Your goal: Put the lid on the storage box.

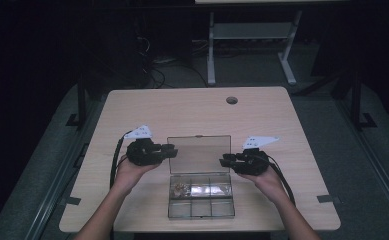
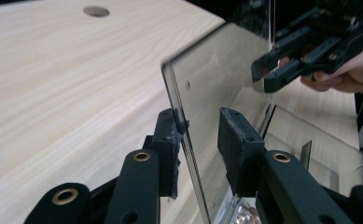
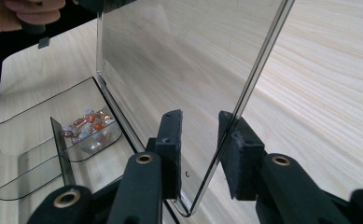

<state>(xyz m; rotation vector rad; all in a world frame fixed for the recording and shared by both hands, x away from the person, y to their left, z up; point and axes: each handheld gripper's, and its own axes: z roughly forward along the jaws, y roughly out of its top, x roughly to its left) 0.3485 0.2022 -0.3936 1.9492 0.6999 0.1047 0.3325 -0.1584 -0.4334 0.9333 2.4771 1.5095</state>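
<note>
From my remote seat I see the left gripper [image 1: 171, 150] at the left edge of the lid [image 1: 199, 154]. In the left gripper view its jaws stand apart with the lid's edge between them; one pad [image 2: 172, 140] touches the pane while the other stands just clear, so it is not clamped. The lid is a clear, thin, rectangular pane, hinged along the far side of a clear plastic compartment box [image 1: 200, 196] and raised to stand nearly upright, tilted a little away from me. Its long axis runs left to right across the table [image 1: 132, 110], parallel to the near edge. The box lies at the middle of the table's near half, long side also left to right, split into small compartments by clear dividers. A heap of small orange, pink and pale beads [image 1: 181, 189] sits in the far left compartment. At the lid's right edge is the right gripper [image 1: 223, 161]; in the right gripper view its jaws are also apart, straddling the pane, with one pad [image 3: 233, 135] just touching it, no firm squeeze. Both of the person's forearms come in from the near side. The table is pale wood grain with a round cable hole [image 1: 231, 100] near its far edge. Beyond it the room is dim, with grey floor, cables and a white-legged table frame [image 1: 252, 40].
</note>
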